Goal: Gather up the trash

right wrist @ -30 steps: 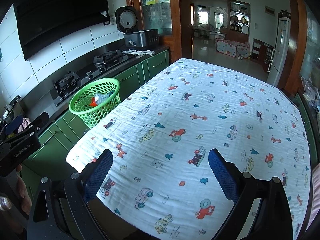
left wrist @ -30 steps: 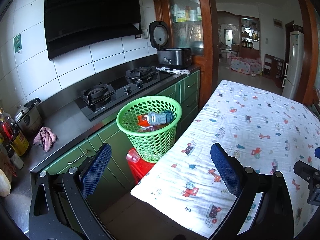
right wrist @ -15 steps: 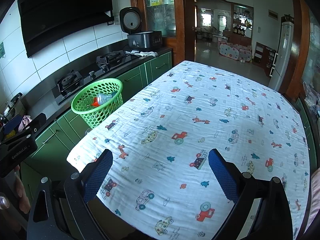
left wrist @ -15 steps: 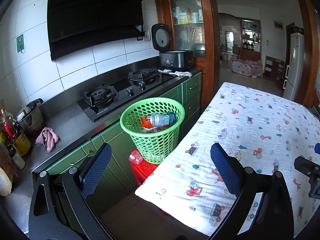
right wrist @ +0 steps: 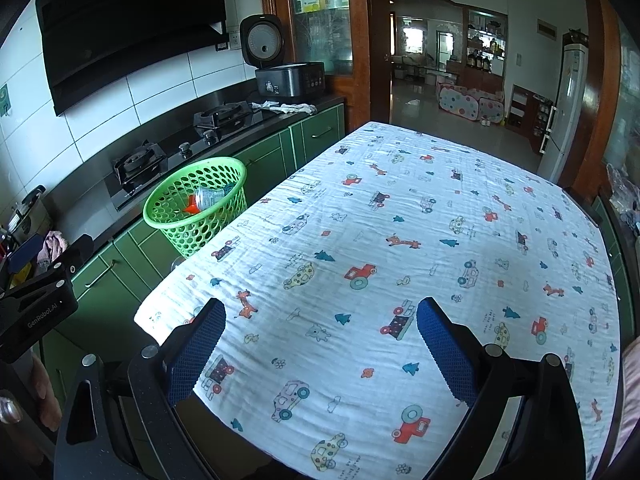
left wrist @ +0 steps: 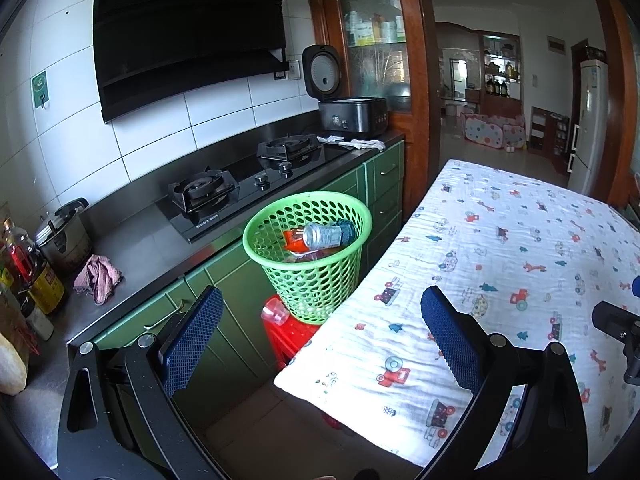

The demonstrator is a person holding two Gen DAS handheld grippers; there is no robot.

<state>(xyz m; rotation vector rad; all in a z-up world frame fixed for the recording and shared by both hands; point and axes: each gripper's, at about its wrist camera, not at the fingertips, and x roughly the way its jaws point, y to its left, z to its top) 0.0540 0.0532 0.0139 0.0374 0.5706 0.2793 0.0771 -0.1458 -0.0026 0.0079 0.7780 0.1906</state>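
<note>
I hold both tongs, left [left wrist: 320,332] and right [right wrist: 318,344], wide open and empty; trash fills the basket [left wrist: 308,216], the table [right wrist: 400,220] looks bare: nearly finished.

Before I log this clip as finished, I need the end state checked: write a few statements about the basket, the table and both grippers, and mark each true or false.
1. The basket holds a can. True.
2. The left gripper is shut on a bottle. False: it is open and holds nothing.
3. The basket stands on the table. False: it sits on a red stool beside the table.
4. No trash shows on the table. True.
5. The right gripper is open. True.
</note>
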